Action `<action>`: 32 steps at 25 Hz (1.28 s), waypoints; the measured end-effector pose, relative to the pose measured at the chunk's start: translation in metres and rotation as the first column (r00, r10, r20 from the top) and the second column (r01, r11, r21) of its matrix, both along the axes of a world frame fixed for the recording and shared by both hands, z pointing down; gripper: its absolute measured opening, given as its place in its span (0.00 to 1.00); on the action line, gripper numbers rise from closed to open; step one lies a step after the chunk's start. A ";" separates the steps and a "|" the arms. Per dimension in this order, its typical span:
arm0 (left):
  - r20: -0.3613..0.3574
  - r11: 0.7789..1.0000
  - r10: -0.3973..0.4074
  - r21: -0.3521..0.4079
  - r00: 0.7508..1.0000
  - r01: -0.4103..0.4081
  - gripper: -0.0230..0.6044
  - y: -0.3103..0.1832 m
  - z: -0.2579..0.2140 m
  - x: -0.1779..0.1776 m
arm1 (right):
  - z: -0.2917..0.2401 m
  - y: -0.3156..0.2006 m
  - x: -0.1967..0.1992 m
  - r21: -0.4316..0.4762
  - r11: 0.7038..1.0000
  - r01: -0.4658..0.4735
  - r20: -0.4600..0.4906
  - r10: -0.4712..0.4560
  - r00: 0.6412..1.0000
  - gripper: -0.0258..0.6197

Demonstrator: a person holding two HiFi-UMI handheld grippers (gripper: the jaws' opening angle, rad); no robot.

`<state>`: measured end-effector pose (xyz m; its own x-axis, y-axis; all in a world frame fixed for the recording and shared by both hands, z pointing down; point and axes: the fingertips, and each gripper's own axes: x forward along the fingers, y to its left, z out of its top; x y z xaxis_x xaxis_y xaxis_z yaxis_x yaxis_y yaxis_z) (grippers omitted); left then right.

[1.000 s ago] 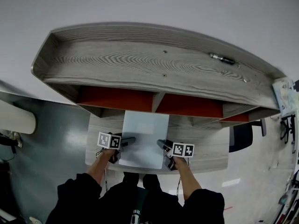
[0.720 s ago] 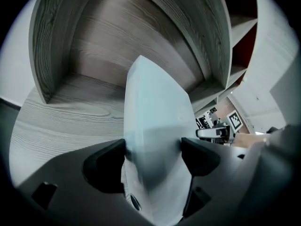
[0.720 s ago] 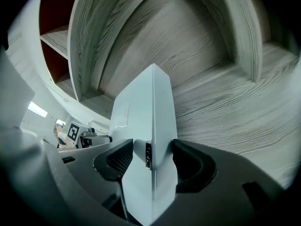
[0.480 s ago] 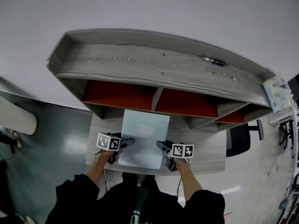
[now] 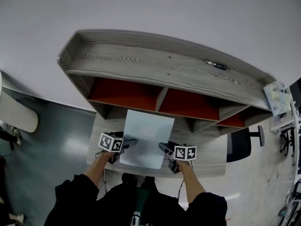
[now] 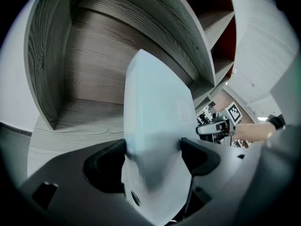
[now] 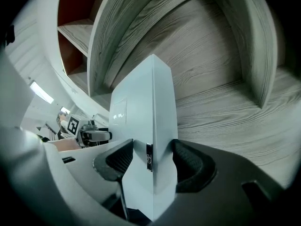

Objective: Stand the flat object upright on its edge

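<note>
holding the flat object (image 5: 146, 138) by its two side edges, the left gripper (image 5: 128, 142) and right gripper (image 5: 163, 148) are each clamped on it, jaws pressing both faces; it sits over the middle of the desk (image 5: 209, 149), reaching from the front edge toward the red cubbies (image 5: 124, 94); whether its far edge touches the wood i cannot tell; best to pivot on one long edge, raise both grippers evenly, grip firmly, and let go only once it balances
</note>
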<state>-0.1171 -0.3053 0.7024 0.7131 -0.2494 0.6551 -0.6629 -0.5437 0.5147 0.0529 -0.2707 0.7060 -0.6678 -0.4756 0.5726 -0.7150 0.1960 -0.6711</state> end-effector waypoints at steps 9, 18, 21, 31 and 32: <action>0.020 0.999 0.022 0.047 1.000 -0.023 0.64 -0.002 -0.010 0.002 | -0.012 -0.002 0.001 0.048 0.998 0.028 -0.041 -0.026 0.999 0.42; 0.061 0.992 0.063 0.109 0.996 -0.069 0.63 -0.009 -0.019 0.003 | -0.023 -0.009 0.002 0.121 0.990 0.079 -0.118 -0.065 0.991 0.42; 0.074 0.988 0.070 0.134 0.995 -0.079 0.63 -0.012 -0.022 0.003 | -0.026 -0.013 0.002 0.148 0.984 0.094 -0.136 -0.074 0.988 0.42; 0.160 0.958 0.101 0.250 0.982 -0.139 0.63 -0.029 -0.038 0.002 | -0.041 -0.025 0.002 0.250 0.959 0.134 -0.248 -0.070 0.966 0.42; 0.169 0.955 0.102 0.260 0.980 -0.144 0.63 -0.030 -0.039 0.002 | -0.042 -0.027 0.002 0.262 0.955 0.142 -0.265 -0.071 0.962 0.42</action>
<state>-0.1149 -0.3353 0.6635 0.6467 -0.3480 0.6787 -0.6409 -0.7304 0.2362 0.0545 -0.2974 0.6642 -0.5753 -0.5725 0.5841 -0.8172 0.4317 -0.3818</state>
